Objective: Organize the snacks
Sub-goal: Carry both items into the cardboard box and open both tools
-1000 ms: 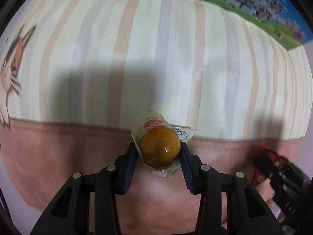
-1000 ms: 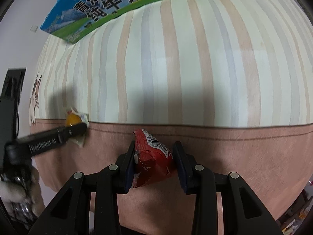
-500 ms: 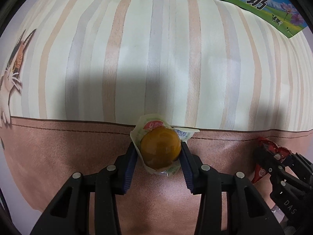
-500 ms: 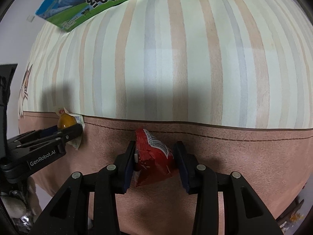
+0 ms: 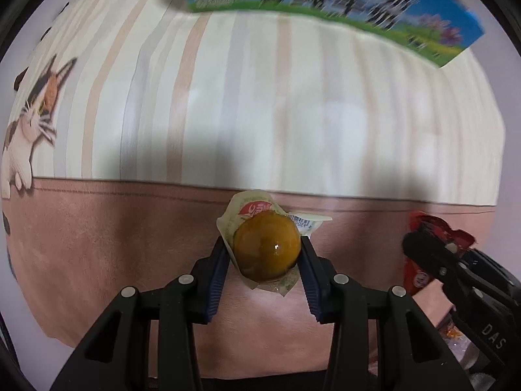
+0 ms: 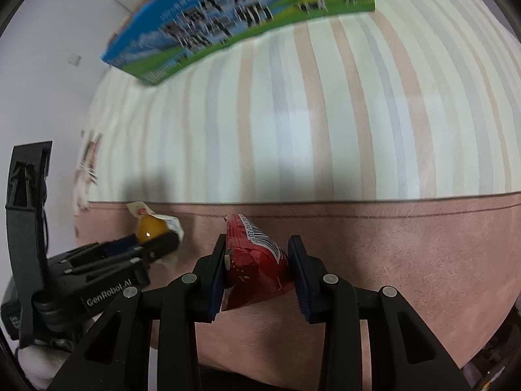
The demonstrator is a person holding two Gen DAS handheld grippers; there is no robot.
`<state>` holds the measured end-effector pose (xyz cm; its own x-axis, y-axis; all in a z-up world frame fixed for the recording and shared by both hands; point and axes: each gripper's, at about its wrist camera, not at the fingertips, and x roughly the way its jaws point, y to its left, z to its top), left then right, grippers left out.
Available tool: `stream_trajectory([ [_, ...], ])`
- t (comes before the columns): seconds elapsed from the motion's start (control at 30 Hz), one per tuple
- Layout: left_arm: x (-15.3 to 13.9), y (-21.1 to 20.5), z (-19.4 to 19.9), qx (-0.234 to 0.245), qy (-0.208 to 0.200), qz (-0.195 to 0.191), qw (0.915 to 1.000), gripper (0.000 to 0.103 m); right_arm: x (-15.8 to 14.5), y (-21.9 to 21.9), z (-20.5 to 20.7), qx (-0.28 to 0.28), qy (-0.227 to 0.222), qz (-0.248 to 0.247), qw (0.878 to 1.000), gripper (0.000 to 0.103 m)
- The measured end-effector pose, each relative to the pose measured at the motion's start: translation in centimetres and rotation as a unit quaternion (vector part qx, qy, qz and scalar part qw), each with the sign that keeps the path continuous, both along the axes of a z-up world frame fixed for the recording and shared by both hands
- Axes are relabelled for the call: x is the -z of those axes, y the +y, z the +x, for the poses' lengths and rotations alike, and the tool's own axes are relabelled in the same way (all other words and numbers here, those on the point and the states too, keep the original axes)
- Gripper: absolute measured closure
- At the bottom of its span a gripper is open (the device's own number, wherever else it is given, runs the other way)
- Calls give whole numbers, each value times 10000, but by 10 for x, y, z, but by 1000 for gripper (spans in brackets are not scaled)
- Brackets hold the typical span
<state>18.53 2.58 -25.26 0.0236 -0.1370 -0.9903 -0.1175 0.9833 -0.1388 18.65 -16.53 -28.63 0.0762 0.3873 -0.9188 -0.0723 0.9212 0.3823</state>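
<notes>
Left wrist view is showing the left claw clamping an orange jelly cup above the striped cloth, well short of the milk carton at the far edge. Right of it, the right claw is pinching a red snack packet, equally short of that carton.

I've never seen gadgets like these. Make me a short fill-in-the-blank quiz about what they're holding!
1. The left gripper is shut on a round ____-coloured jelly cup.
2. The right gripper clamps a ____ snack packet.
3. The tablecloth shows a picture of a ____ at its left edge.

Missing words: orange; red; cat
</notes>
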Motion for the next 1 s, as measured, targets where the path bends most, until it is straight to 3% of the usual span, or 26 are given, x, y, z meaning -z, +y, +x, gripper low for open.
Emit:
stream_trajectory([
  [0.33,-92,-18,55,173,-797,-458,9956,64,-89,-25,51,237,-600,536,9965,64],
  [0.57,-148,-20,141,425,-1282,-429,9899,64,-142,-29,120,200,-1055,588,9925,64],
  [0.77,-144,-16,234,522,-1169,-318,9913,64,-164,-19,218,110,-1277,160,9916,64],
  [1.0,-103,-16,328,593,-589,-251,9962,64,-140,-9,319,-82,-915,-600,9940,64],
])
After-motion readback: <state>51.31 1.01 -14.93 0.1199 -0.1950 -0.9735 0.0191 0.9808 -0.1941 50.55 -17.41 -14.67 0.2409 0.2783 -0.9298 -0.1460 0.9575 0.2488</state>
